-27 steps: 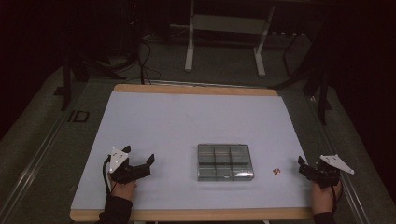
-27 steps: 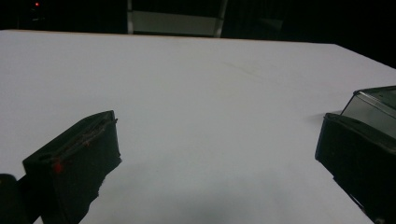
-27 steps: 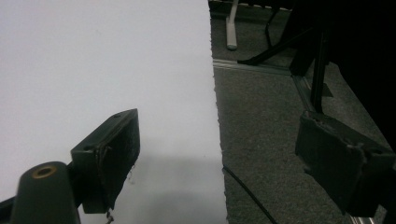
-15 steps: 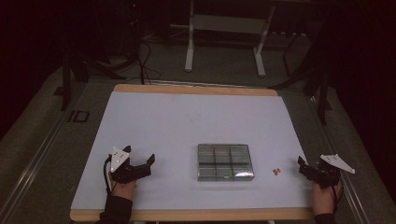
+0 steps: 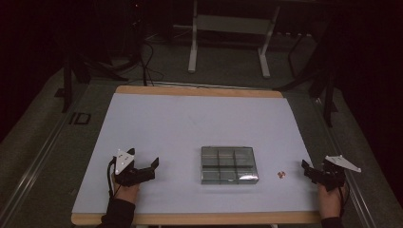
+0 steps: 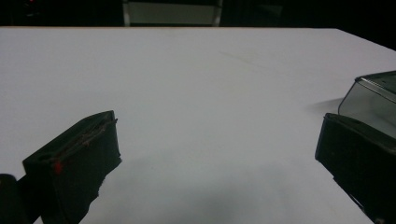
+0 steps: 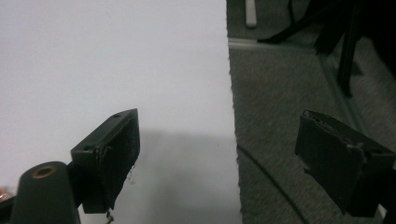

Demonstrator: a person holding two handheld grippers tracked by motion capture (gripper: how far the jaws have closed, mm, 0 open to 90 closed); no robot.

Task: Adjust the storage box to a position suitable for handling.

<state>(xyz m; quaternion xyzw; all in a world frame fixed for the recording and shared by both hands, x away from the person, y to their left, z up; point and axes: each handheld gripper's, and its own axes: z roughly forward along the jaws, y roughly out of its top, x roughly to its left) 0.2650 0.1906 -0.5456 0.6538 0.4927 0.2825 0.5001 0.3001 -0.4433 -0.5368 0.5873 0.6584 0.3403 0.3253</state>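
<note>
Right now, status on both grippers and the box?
Left gripper open, empty. Right gripper open, empty. Clear compartment box untouched between them. Small reddish piece beside the box.

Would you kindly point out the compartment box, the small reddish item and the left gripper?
compartment box [image 5: 229, 165], high view, clear lid centre
small reddish item [image 5: 281, 175], high view, its middle
left gripper [image 5: 153, 164], high view, between fingertips

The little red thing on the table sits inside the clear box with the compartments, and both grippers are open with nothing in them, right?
Not quite. The little red thing lies on the bare table, beside the clear box and apart from it, toward the right gripper, as the high view shows. Both grippers, the left gripper too, are open and empty.
</note>
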